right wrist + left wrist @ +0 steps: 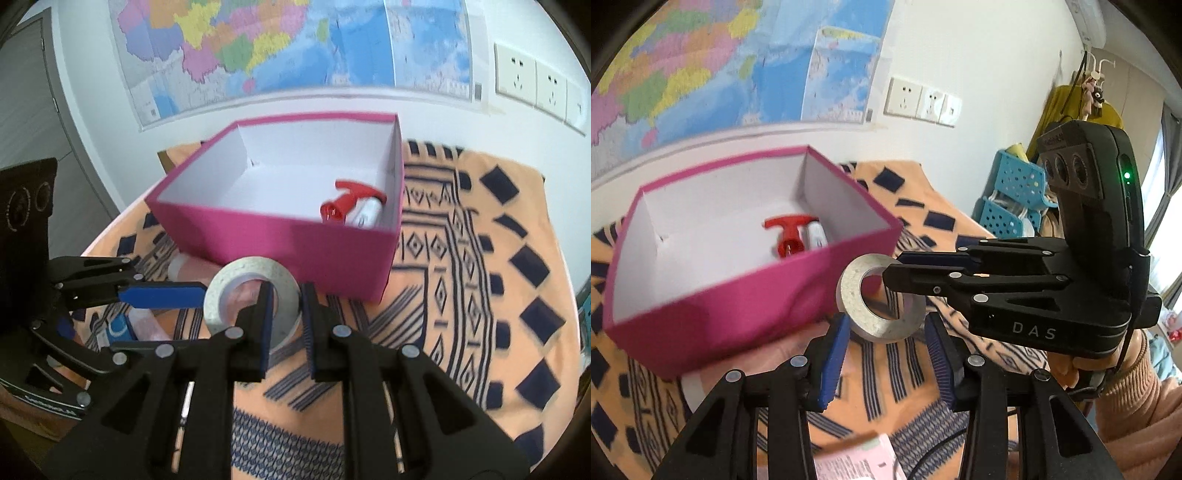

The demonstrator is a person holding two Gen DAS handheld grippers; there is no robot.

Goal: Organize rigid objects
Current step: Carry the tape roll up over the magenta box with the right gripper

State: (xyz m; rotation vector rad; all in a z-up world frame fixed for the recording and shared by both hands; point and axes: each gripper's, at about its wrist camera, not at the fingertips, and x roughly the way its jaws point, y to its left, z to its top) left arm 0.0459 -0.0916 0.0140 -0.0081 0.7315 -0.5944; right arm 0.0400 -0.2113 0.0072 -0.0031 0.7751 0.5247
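A grey-white tape roll [849, 291] [251, 267] hangs just above the patterned cloth, in front of the pink box [713, 314] [280, 236]. My left gripper [886, 321] is shut on it, one blue pad [162, 295] against each flat side. My right gripper [287, 291] [895, 267] is shut on the ring's wall, one finger through the hole and one outside. The box is open and white inside. In its corner lies a white bottle with a red spray trigger [786, 236] [347, 205].
An orange cloth with dark blue patterns [480, 295] covers the table. A pink printed packet [857, 458] lies near my left gripper's base, and small items [118, 328] sit under the left gripper. Blue perforated baskets [1015, 192] stand at the right. The wall is close behind the box.
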